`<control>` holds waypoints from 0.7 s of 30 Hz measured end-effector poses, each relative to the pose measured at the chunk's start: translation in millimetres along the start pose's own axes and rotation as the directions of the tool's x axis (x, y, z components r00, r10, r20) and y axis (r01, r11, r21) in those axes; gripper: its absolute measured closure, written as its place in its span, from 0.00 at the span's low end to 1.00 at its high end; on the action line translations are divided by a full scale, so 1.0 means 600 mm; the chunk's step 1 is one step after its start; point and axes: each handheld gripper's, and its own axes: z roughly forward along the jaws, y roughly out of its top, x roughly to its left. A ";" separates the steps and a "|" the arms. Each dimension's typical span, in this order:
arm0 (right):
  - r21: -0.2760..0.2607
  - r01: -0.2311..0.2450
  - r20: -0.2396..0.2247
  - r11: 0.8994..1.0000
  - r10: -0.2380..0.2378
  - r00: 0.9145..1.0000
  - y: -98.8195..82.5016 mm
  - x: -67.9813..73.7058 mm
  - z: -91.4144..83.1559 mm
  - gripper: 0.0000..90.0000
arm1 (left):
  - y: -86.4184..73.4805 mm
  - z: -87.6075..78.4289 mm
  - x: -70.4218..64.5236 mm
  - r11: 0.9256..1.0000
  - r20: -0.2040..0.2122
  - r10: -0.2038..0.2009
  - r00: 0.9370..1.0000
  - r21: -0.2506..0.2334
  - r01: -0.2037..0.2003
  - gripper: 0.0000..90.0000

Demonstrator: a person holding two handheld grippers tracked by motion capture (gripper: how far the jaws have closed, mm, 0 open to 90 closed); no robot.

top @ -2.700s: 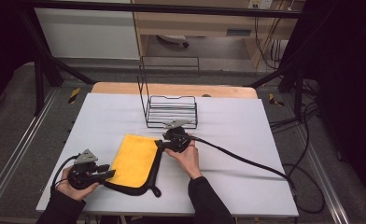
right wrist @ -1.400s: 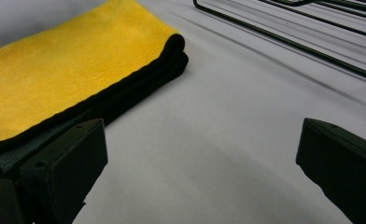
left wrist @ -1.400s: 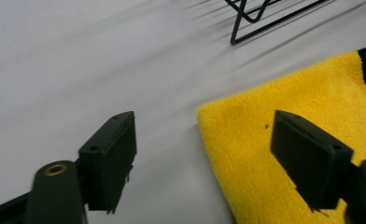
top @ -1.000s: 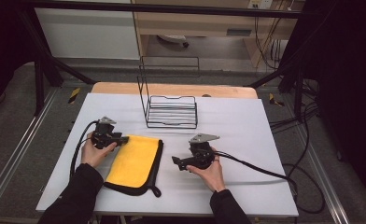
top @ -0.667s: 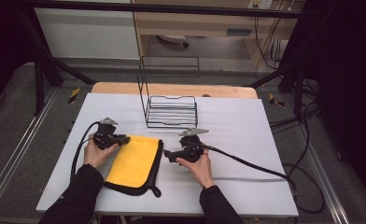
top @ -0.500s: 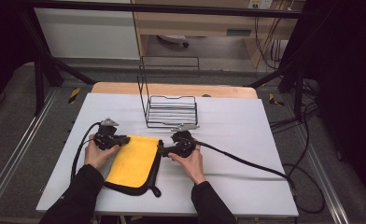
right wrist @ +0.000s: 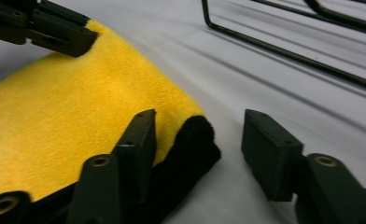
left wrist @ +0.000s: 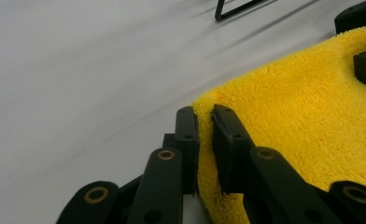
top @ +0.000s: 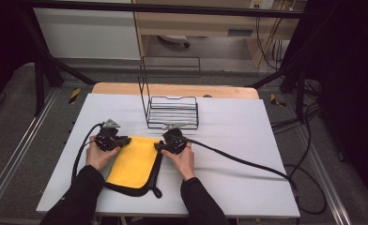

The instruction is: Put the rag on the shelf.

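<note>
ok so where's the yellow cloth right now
In the high view the yellow cloth lies on the white table's near left part, between the left gripper and right gripper, just in front of the wire rack.

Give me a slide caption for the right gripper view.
Right gripper closing, jaws astride the yellow cloth corner, pads not yet pressing; wire rack behind.

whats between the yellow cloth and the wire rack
Nothing: a bare strip of white table separates the yellow cloth from the wire rack, as the high view shows.
</note>
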 end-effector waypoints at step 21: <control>0.006 -0.111 -0.074 0.994 0.111 0.991 0.003 0.009 -0.008 0.89 | 0.001 -0.012 0.007 0.999 0.026 -0.028 0.999 -0.022 0.029 0.93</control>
